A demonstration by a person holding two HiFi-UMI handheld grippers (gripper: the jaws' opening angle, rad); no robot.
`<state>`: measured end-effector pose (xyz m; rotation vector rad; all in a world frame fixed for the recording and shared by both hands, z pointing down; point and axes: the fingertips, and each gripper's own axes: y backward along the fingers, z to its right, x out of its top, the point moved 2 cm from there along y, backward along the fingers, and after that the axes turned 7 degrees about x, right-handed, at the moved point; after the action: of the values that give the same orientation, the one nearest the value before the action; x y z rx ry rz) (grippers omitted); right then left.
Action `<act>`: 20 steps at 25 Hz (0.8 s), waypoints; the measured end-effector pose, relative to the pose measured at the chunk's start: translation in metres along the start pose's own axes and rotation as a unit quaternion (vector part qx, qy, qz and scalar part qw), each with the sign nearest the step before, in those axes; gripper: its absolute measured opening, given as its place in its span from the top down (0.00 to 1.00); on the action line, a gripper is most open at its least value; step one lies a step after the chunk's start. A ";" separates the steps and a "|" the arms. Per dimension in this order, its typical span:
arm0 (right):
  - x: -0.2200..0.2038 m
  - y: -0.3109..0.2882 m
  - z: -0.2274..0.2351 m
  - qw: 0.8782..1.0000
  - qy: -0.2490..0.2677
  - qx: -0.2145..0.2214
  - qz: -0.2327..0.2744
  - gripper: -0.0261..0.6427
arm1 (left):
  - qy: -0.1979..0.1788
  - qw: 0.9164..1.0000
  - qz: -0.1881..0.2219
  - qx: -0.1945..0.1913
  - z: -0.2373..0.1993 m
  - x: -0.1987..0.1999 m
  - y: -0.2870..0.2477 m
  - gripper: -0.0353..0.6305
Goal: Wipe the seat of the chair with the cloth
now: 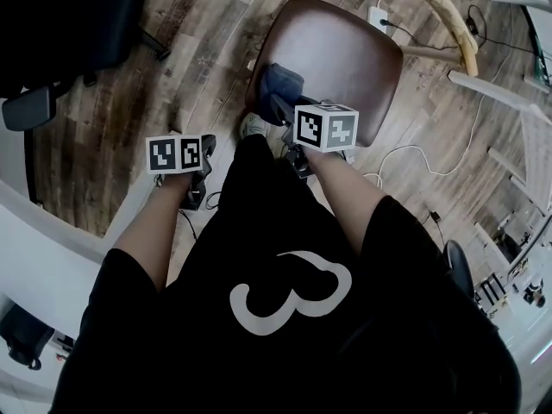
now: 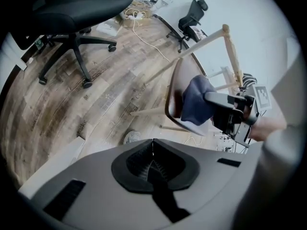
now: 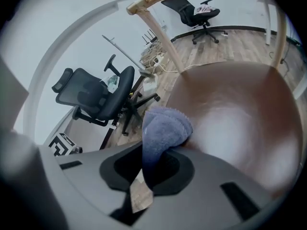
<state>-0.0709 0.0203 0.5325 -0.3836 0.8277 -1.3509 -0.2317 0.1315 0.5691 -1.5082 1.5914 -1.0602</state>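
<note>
Clamps the cloth [image 3: 164, 128] in the right gripper [image 3: 148, 169] at the near edge of the seat [image 3: 235, 114], with the left gripper [image 2: 152, 152] closed and empty; risks sliding off the rim.

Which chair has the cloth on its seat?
The brown wooden chair: the right gripper presses the blue cloth on it. Others are black office chairs.

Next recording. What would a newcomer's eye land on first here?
The glossy brown chair seat at the centre of the head view, with a bunched blue cloth at its near left edge, clamped in the right hand-held gripper. The left hand-held gripper hangs aside over the wooden floor, jaws together on nothing, and a black office chair stands farther left.
</note>
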 end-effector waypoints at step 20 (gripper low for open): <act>-0.013 -0.035 0.044 0.998 0.005 -0.043 -0.047 0.89 | -0.004 1.000 -0.005 0.021 -0.009 0.001 -0.007 0.93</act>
<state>-0.0637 0.0164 0.5896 -0.4876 0.8871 -1.4083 -0.2366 0.1313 0.5790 -1.4913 1.5483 -1.0845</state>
